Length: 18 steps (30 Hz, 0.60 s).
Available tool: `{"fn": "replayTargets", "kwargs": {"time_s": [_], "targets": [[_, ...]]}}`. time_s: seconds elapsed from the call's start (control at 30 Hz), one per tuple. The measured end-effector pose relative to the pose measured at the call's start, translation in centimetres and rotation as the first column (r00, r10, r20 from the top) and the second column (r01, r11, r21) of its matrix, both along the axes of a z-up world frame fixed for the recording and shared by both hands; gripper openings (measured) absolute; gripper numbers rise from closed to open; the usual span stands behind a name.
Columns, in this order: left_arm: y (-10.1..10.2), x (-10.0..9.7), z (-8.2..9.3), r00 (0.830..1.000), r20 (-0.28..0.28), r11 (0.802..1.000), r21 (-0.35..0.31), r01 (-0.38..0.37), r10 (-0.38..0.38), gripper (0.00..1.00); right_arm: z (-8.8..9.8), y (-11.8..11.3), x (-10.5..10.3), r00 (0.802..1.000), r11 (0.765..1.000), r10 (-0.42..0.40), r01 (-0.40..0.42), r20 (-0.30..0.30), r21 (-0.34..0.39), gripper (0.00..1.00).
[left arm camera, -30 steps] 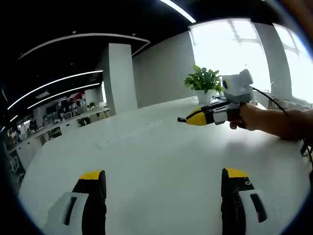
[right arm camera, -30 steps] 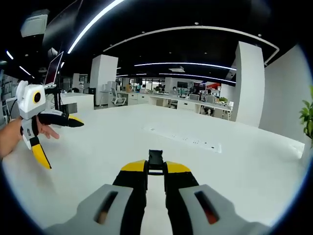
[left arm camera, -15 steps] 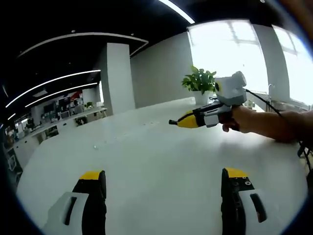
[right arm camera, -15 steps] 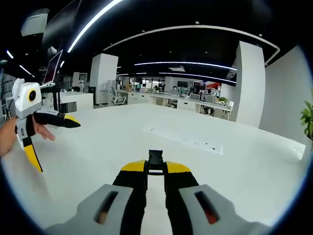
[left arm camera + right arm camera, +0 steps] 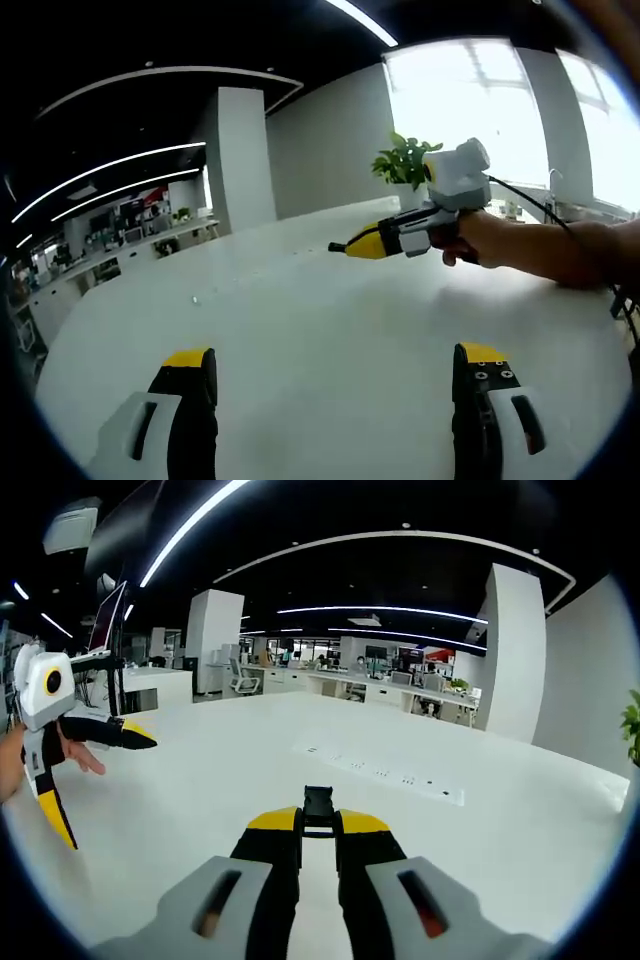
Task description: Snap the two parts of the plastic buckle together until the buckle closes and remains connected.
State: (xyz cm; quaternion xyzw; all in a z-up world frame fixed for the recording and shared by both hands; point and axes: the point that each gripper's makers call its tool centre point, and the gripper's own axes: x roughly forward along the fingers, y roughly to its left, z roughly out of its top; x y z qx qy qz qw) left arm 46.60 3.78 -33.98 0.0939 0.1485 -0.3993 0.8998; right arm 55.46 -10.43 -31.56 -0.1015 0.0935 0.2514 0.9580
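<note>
My right gripper (image 5: pixel 318 820) is shut on a small black buckle part (image 5: pixel 318 804) that sticks out past its yellow tips, above the white table (image 5: pixel 300 750). In the left gripper view, that same right gripper (image 5: pixel 345 246) comes in from the right in a person's hand (image 5: pixel 480 240), with a small dark bit at its tip. My left gripper (image 5: pixel 335 355) stands open, jaws wide apart with nothing between them. In the right gripper view, the left gripper (image 5: pixel 110 793) shows at the far left, jaws spread, held by a hand.
A potted plant (image 5: pixel 405 160) stands at the table's far edge near bright windows. A row of flush power sockets (image 5: pixel 385 775) runs across the tabletop. A white pillar (image 5: pixel 245 155) and office desks lie beyond the table.
In the left gripper view the right gripper has moved left across the table. In the right gripper view the left gripper has drifted toward the left edge. Both grips are unchanged.
</note>
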Motion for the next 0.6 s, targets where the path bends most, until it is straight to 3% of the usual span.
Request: {"fn": "replayTargets", "kwargs": {"time_s": [0.27,0.6], "targets": [[-0.1,-0.1,-0.2,1.0,0.006,1.0,0.03,0.002,-0.002,1.0,0.3,-0.3,0.9,1.0,1.0,-0.003,0.004,-0.011,0.027,0.11],[0.1,-1.6,-0.1,1.0,-0.01,1.0,0.001,-0.01,0.01,1.0,0.6,0.2,1.8,1.0,1.0,-0.001,0.001,-0.005,0.029,0.11]]}}
